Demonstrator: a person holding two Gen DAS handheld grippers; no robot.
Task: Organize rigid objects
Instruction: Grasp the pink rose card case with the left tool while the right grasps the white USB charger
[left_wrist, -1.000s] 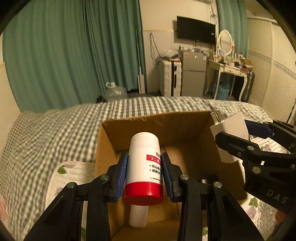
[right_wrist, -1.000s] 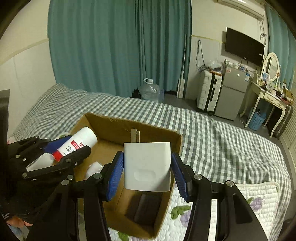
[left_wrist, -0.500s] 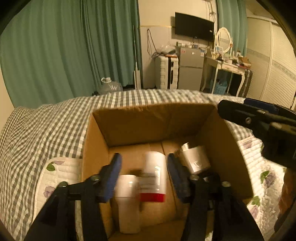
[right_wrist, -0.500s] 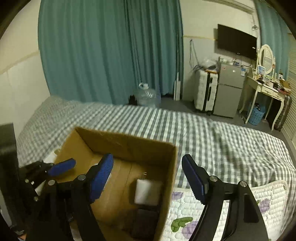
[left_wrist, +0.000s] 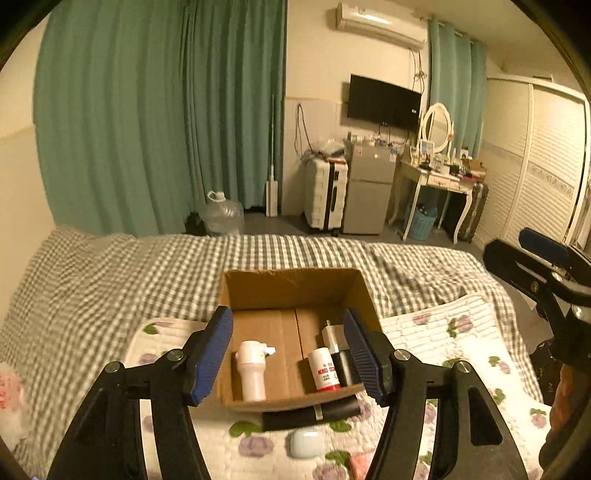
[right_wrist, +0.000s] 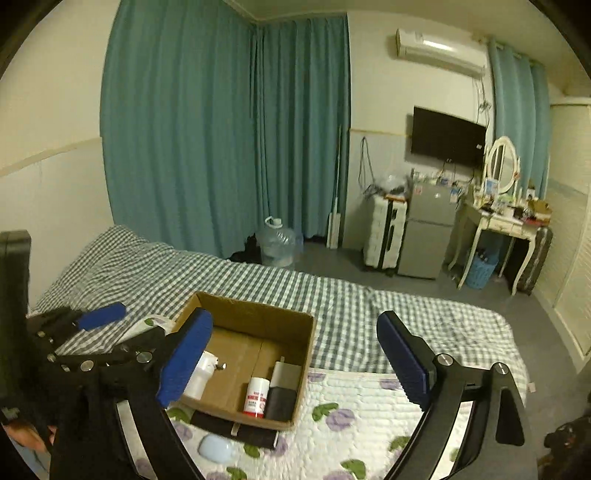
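Dropped bottle (left_wrist: 324, 370) boxed; earbud case (right_wrist: 217, 448) outside.

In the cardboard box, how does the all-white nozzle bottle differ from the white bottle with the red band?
The all-white plastic bottle with a side nozzle lies at the left of the brown cardboard box; the white bottle with a red band and label lies at the right, against a black block. The nozzle bottle is plain and looks longer; the red-banded one carries print. Both lie on the box floor, and neither is between any tongs.

Bottle (left_wrist: 324, 370) and charger (left_wrist: 333, 335) lie in box (left_wrist: 291, 286) on bed (left_wrist: 110, 273).
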